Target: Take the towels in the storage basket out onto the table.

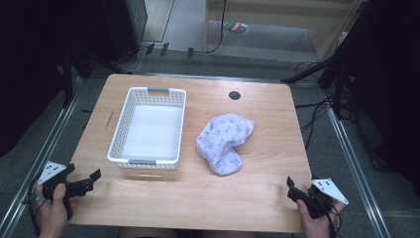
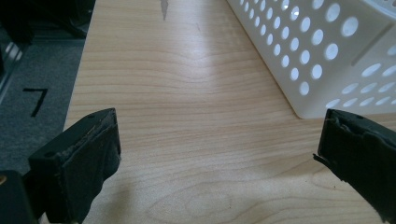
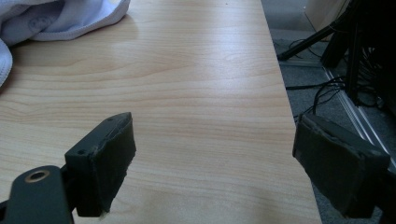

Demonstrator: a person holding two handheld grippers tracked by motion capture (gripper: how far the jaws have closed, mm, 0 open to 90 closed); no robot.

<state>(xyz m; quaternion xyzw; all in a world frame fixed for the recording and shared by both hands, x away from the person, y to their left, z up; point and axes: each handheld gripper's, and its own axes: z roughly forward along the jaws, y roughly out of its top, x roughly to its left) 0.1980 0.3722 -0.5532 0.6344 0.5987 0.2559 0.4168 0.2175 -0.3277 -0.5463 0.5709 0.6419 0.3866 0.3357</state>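
Lying on a pale wooden table (image 1: 198, 193) over grey carpet (image 1: 317, 148) — both hand-held grippers, left (image 1: 89, 181) and right (image 1: 293, 188), gaping wide, empty

Basket (image 1: 147, 127) sits left of centre on table (image 1: 198, 193), cloth (image 1: 224, 143) just right of it, apart. Hole (image 1: 234, 95) behind cloth near far edge. Left gripper (image 1: 88, 181) at near-left corner, right gripper (image 1: 295, 189) at near-right corner, both over the table.

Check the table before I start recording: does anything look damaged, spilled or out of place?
Nothing spilled. The patterned cloth lies crumpled beside the empty white basket. The pads on both hand-held grippers look frayed at their edges.
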